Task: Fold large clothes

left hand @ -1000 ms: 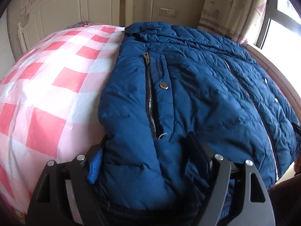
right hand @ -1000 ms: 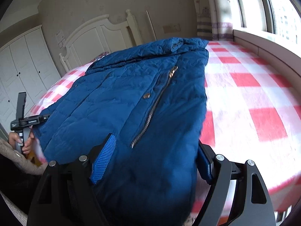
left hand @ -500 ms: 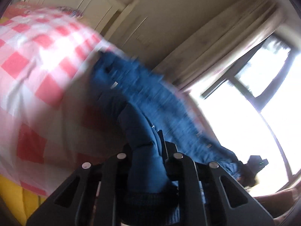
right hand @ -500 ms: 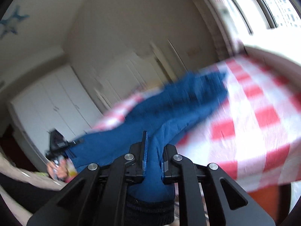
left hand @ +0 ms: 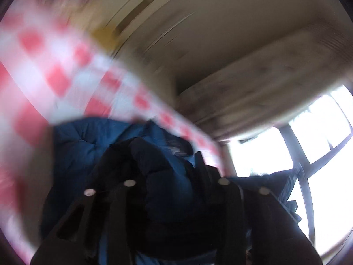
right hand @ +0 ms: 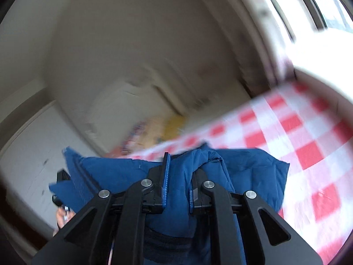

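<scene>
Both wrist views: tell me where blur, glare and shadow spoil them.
Left wrist view: heavy motion blur smears the checked bedspread; the window is blown out white; the blue jacket near the lens falls into dark shadow. Right wrist view: background streaked, window glaring, but jacket and fingers stay fairly sharp.

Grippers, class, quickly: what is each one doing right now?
Left gripper: jaws opening, blue jacket bunched between them.
Right gripper: shut on the jacket's hem.

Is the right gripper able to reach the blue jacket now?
Yes, it seems so. The right gripper is already shut on a bunched fold of the jacket above the checked bed, and nothing is in the way.
</scene>
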`<action>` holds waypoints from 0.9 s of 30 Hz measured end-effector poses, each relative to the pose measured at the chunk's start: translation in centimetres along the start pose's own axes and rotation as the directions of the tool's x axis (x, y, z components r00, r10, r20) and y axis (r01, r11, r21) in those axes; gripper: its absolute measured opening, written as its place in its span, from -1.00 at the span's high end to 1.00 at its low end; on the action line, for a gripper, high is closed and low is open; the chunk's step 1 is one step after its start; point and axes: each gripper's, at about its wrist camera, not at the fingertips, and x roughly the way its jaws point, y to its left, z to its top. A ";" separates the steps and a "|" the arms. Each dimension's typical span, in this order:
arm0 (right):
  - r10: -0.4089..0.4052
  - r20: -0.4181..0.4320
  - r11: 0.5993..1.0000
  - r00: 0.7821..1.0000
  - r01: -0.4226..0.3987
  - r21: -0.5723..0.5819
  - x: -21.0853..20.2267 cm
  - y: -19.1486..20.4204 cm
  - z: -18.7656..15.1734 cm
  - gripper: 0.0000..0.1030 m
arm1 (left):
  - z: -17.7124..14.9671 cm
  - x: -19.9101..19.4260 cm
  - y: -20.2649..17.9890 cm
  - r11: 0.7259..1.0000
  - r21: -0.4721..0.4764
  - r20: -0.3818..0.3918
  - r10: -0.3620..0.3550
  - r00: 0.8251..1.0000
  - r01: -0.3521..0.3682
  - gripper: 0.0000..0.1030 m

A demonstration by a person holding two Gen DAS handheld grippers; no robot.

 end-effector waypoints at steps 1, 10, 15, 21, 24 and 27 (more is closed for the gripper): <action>-0.042 -0.037 0.998 0.998 0.044 0.040 2.7 -1.9 0.1 0.74 | 0.9 2.8 2.4 0.997 -0.075 -0.043 0.028 0.999 -0.031 0.17; 0.155 -0.084 0.881 0.984 -0.099 0.462 10.3 -14.3 -2.8 0.76 | 0.8 7.0 6.5 0.999 -0.021 0.155 -0.027 0.988 0.031 0.14; 0.100 -0.085 0.912 0.991 -0.058 0.406 10.3 -13.6 -2.8 0.75 | 0.2 6.7 5.8 1.000 0.002 0.205 -0.023 0.978 0.023 0.06; 0.096 -0.081 0.914 0.992 -0.055 0.402 10.9 -13.6 -2.2 0.75 | -0.2 6.1 5.8 0.998 0.004 0.230 -0.068 0.971 0.069 -0.03; 0.097 -0.080 0.914 0.992 -0.057 0.402 10.7 -13.5 -2.4 0.75 | -0.3 5.8 5.7 0.998 0.013 0.232 -0.067 0.970 0.066 -0.05; 0.092 -0.082 0.916 0.992 -0.052 0.399 10.8 -13.4 -2.3 0.75 | -0.3 5.8 5.7 0.998 0.017 0.233 -0.066 0.970 0.064 -0.06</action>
